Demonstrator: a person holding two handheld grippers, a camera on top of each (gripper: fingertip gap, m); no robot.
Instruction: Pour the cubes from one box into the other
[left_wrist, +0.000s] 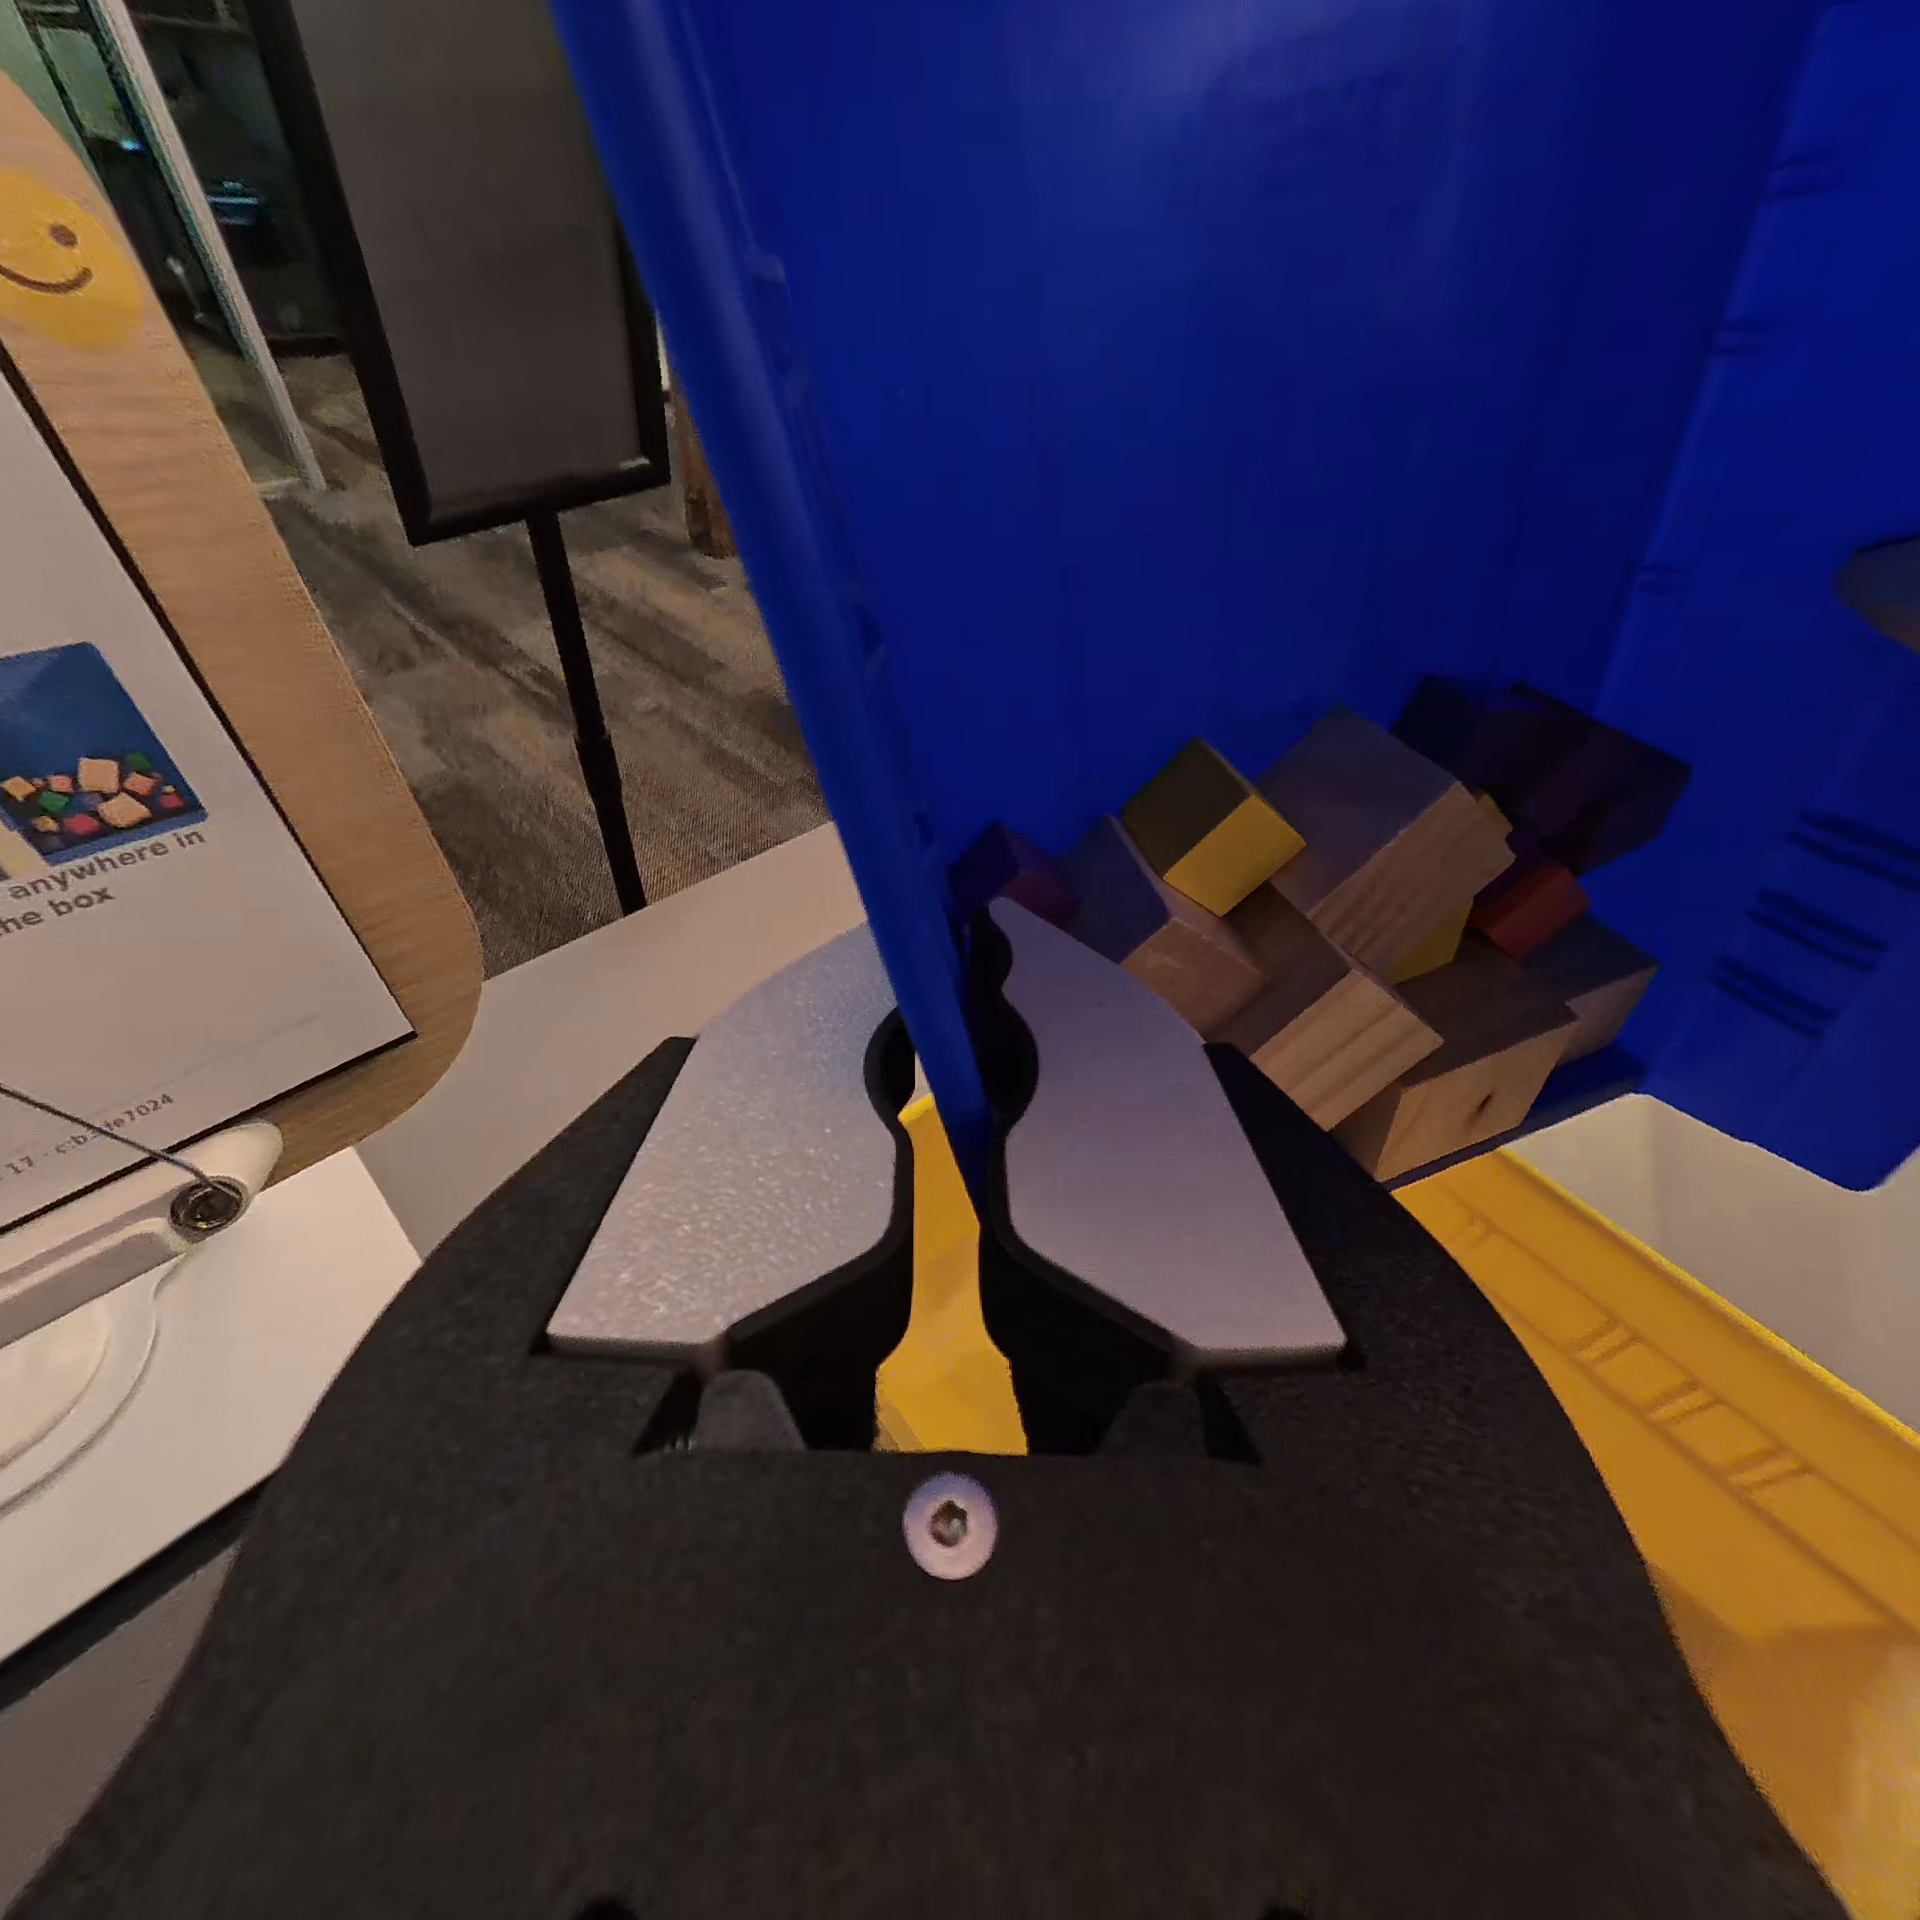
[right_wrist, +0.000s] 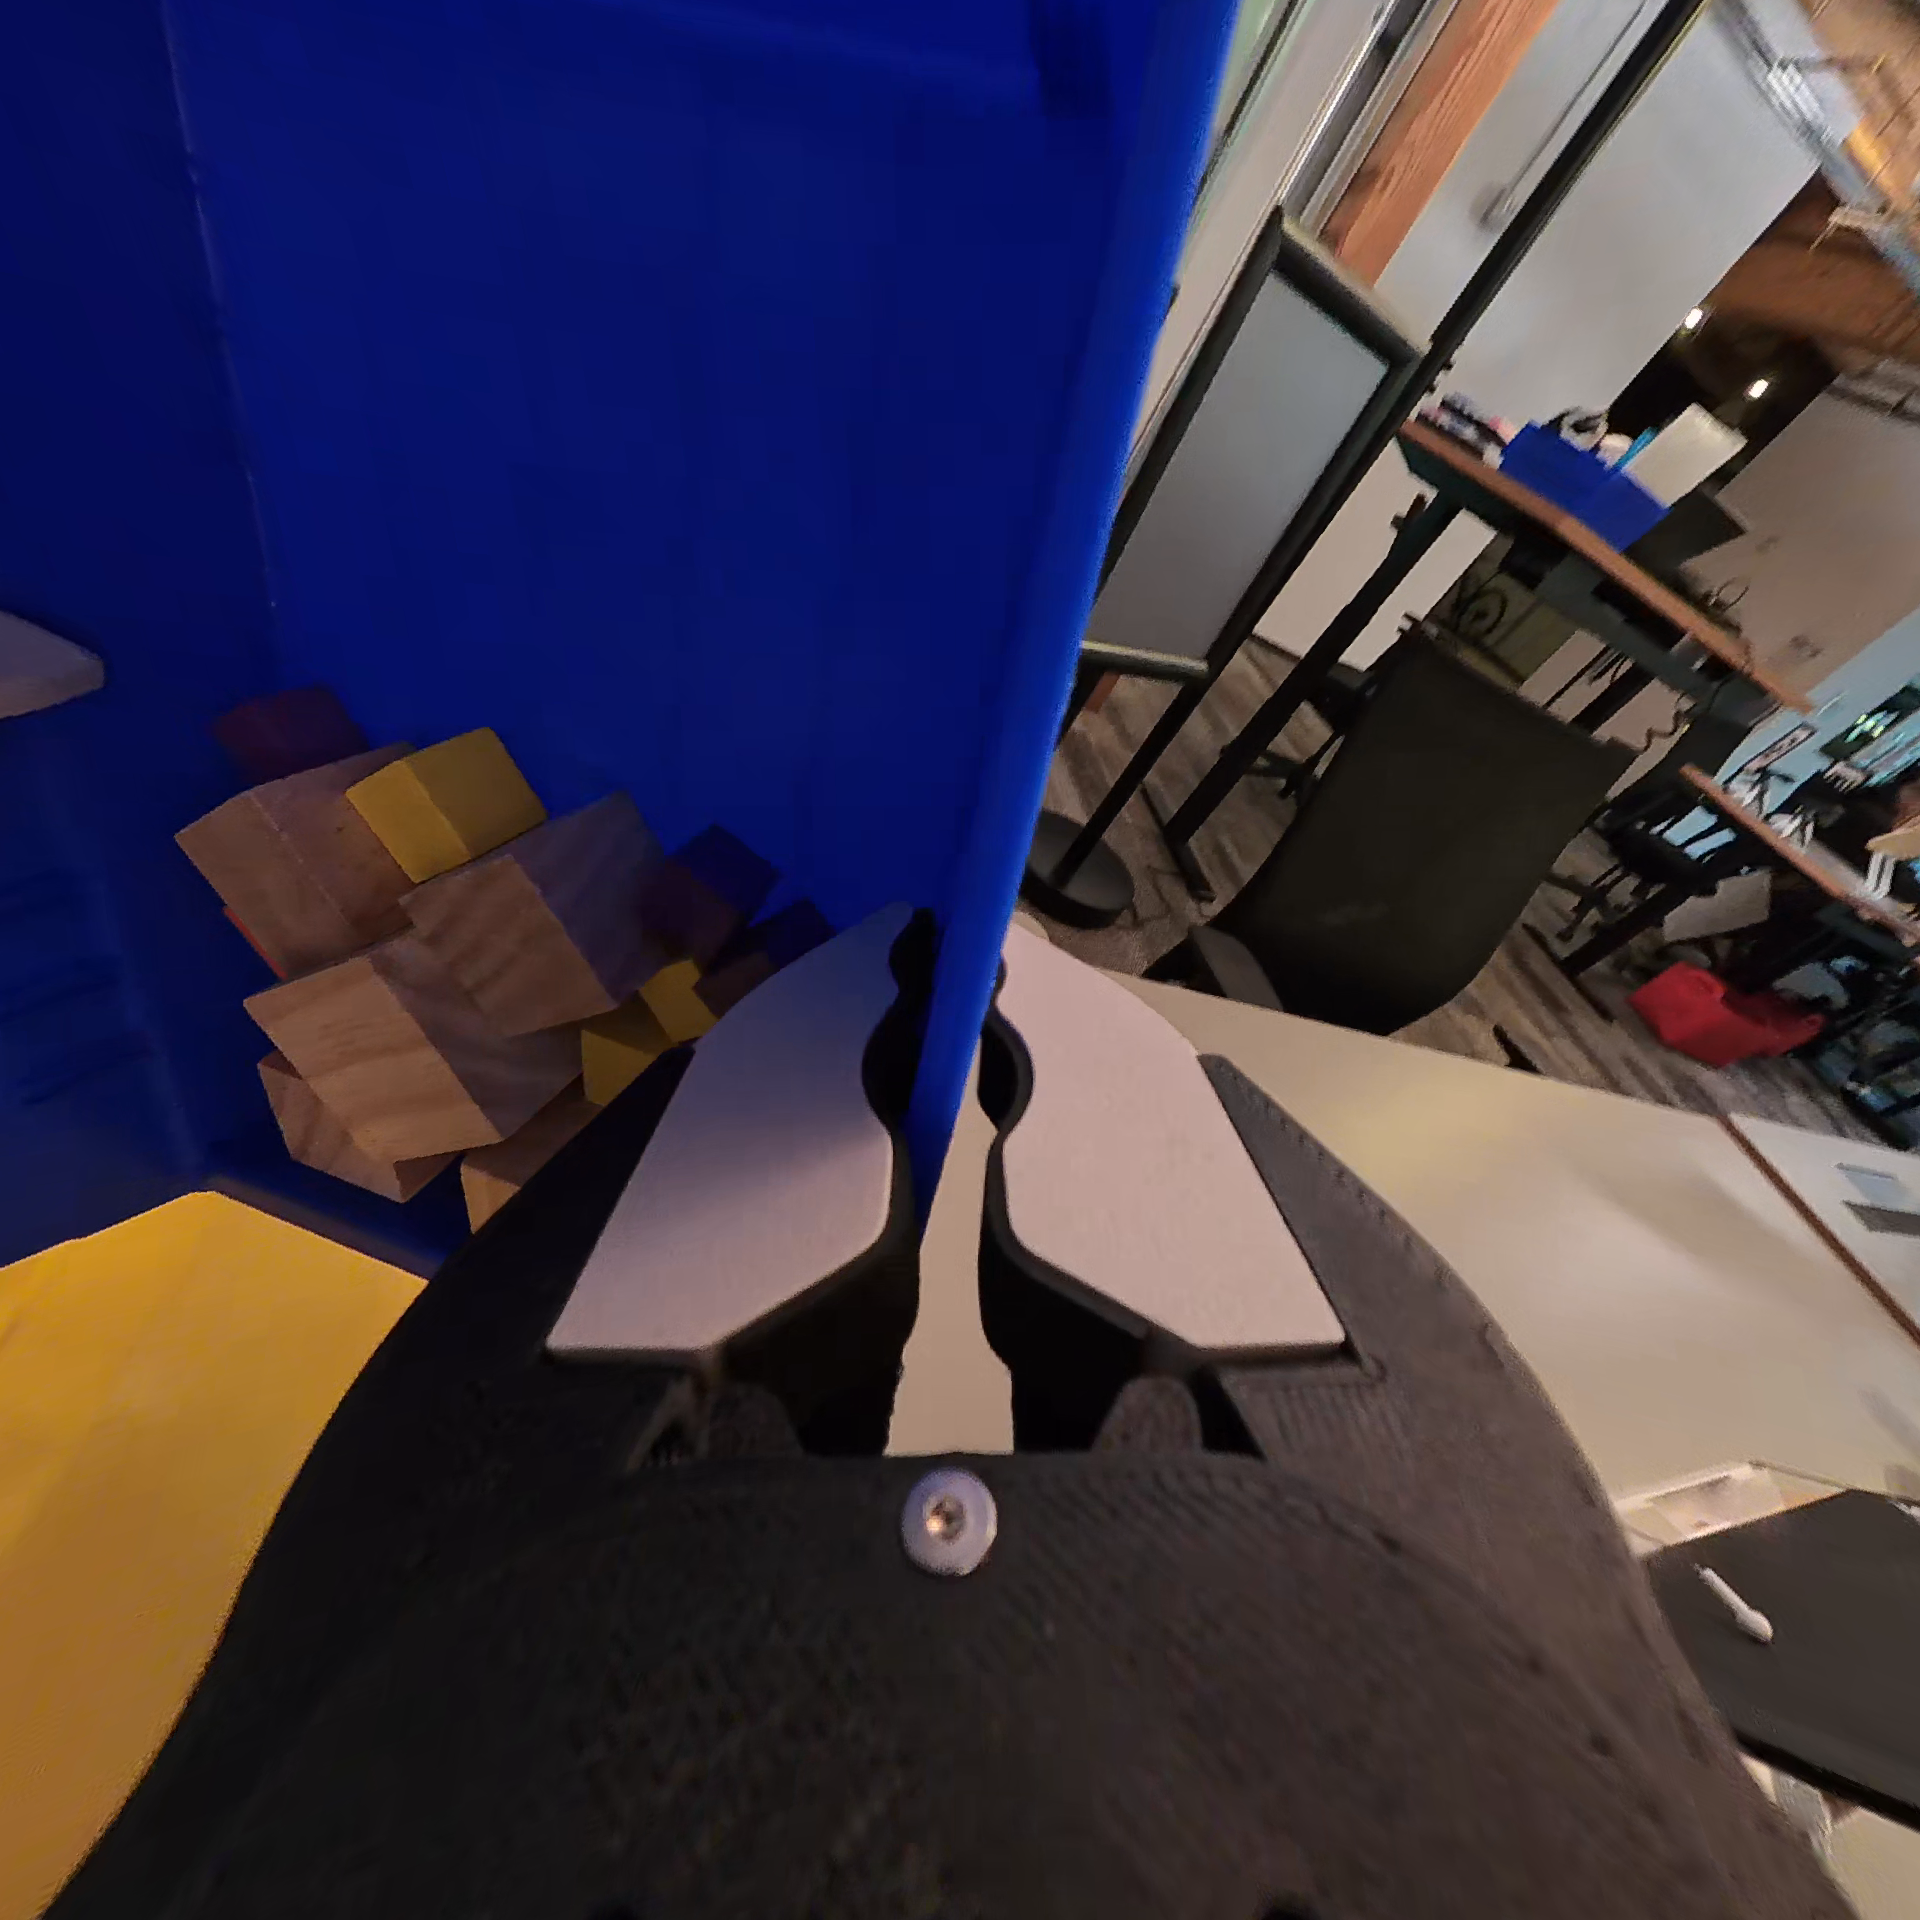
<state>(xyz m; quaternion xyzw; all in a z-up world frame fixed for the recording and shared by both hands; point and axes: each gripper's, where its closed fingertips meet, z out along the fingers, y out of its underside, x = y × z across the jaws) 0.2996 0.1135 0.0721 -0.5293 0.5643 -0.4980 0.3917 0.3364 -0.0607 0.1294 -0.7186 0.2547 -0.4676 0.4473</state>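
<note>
At nine o'clock in the left wrist view a wooden board (left_wrist: 260, 665) with a yellow smiley sticker (left_wrist: 62, 260) carries a white instruction sheet (left_wrist: 156, 831); at eleven o'clock a black-framed sign stand (left_wrist: 488, 270) rises from grey carpet (left_wrist: 447, 665). In the right wrist view, a dark office chair (right_wrist: 1392, 831) sits at three o'clock, a red bin (right_wrist: 1714, 1013) beyond, a white marker (right_wrist: 1733, 1605) at four o'clock

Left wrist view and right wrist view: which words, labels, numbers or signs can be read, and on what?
White sheet on the wooden board: two lines of print under a picture, small print lower down; wording not copied.
Yellow smiley face above it: no words.
Paper at the right wrist view's right edge: too blurred.
Blue box, cubes: none.
</note>
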